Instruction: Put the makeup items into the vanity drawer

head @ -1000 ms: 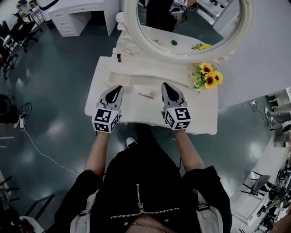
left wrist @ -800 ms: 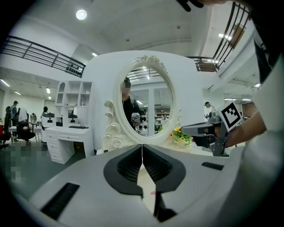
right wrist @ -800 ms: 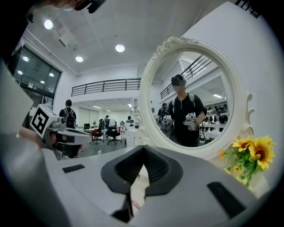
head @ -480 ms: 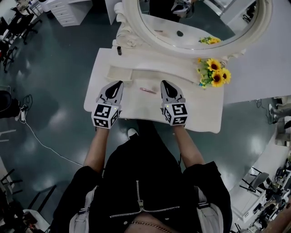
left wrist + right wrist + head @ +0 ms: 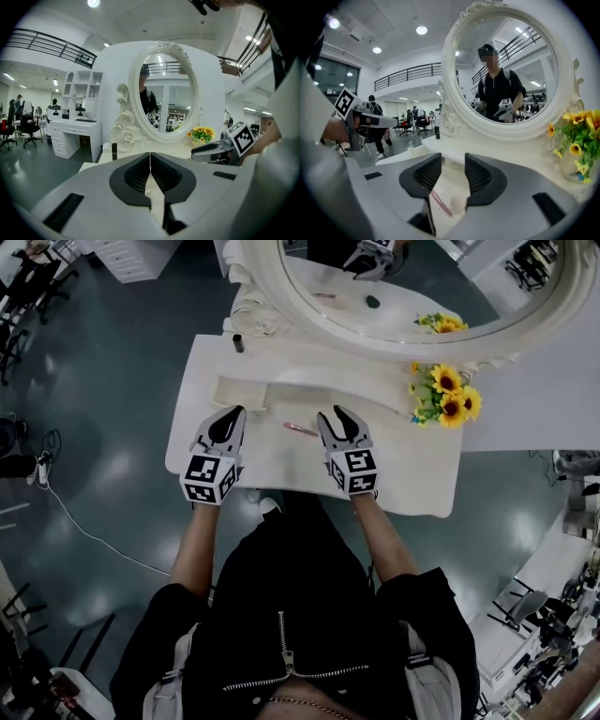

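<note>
A thin pink makeup stick (image 5: 300,429) lies on the white vanity top (image 5: 412,474), between my two grippers. In the right gripper view the stick (image 5: 440,202) lies on the tabletop beside a small pale egg-shaped item (image 5: 459,204), both below the jaws. My right gripper (image 5: 334,413) (image 5: 453,161) is just right of the stick; its jaws are opening and there is nothing between the pads. My left gripper (image 5: 234,412) (image 5: 150,157) is shut and empty, left of the stick. A small dark bottle (image 5: 237,341) stands at the back left by the mirror base.
A big oval mirror (image 5: 412,296) in an ornate white frame stands at the back. A bunch of sunflowers (image 5: 448,395) is at the back right. A raised shelf (image 5: 281,390) runs along the back of the top. The table's front edge is right behind the grippers.
The right gripper's jaws have gone from shut to apart, and it has shifted left toward the pink stick. The left gripper has stayed shut.
</note>
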`<action>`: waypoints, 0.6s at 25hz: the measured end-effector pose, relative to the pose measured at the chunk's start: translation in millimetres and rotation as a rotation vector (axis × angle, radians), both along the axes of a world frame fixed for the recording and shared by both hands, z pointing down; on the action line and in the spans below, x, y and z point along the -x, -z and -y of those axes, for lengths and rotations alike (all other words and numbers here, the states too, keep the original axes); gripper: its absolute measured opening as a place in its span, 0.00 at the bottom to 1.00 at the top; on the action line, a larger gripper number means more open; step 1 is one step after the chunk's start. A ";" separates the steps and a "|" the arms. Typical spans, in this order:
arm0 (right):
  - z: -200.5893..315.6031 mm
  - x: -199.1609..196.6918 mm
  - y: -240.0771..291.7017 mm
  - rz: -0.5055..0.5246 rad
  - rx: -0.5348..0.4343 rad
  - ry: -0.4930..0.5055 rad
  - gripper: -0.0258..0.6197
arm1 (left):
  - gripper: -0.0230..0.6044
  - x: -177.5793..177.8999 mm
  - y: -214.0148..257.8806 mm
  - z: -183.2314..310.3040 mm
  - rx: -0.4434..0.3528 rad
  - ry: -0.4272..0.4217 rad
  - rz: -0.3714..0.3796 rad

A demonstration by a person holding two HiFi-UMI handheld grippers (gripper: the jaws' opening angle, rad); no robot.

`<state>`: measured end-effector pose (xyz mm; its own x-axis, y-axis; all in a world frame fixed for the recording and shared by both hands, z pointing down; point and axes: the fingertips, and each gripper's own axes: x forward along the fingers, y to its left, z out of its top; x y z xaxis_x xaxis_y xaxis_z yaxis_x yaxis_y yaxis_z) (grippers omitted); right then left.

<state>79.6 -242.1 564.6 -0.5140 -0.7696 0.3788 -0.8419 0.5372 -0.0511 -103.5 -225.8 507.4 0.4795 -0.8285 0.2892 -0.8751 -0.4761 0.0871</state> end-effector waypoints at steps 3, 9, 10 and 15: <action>4.1 1.6 -20.6 -0.031 0.049 0.011 0.28 | 0.07 1.3 -8.4 2.3 0.018 0.010 -0.005; 7.8 6.4 -71.8 -0.085 0.188 0.040 0.29 | 0.07 5.0 -19.6 4.6 0.046 0.019 -0.013; 7.7 5.5 -80.0 -0.098 0.211 0.038 0.29 | 0.07 5.5 -21.2 4.8 0.050 0.021 -0.012; 7.8 1.6 -111.9 -0.166 0.308 0.035 0.29 | 0.07 10.7 -28.2 6.0 0.070 0.035 -0.008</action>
<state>78.0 -249.9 676.5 -0.4495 -0.5890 0.6715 -0.8339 0.5462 -0.0792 -114.2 -231.8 535.6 0.4534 -0.8227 0.3430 -0.8901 -0.4379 0.1264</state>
